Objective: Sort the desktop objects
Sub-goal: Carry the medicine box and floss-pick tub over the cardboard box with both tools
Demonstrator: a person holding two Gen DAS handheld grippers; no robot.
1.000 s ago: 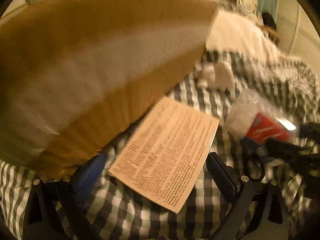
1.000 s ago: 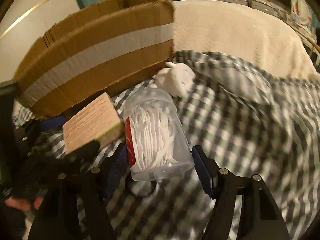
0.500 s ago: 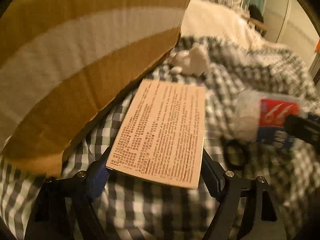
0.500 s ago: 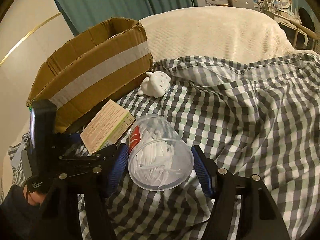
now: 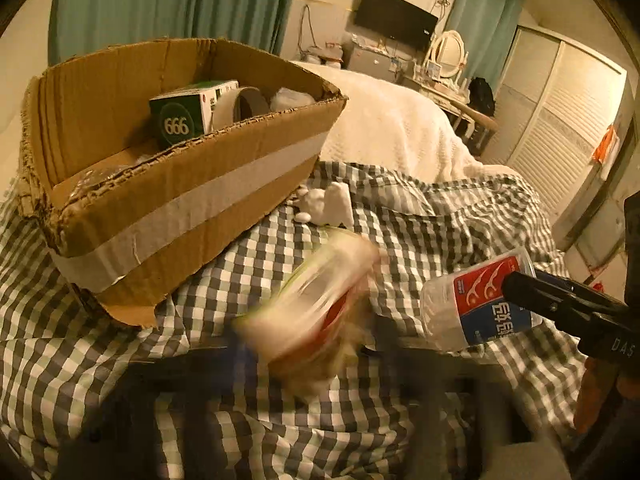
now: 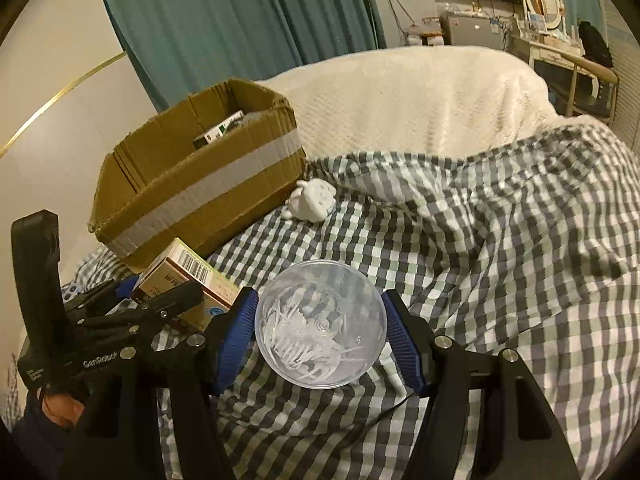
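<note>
Blurrily, the left tongs (image 6: 176, 300) are closing on a small carton (image 6: 182, 280); the right tongs (image 6: 320, 334) clasp a clear floss-pick jar (image 6: 320, 328), its label hidden.

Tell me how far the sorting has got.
Partly done. The cardboard box already holds a green 666 carton and a tape roll. In hand: the right gripper grips the clear floss-pick jar; the left gripper's jaws are closing on a small printed box. Left: a white figurine on the checked cloth.
</note>
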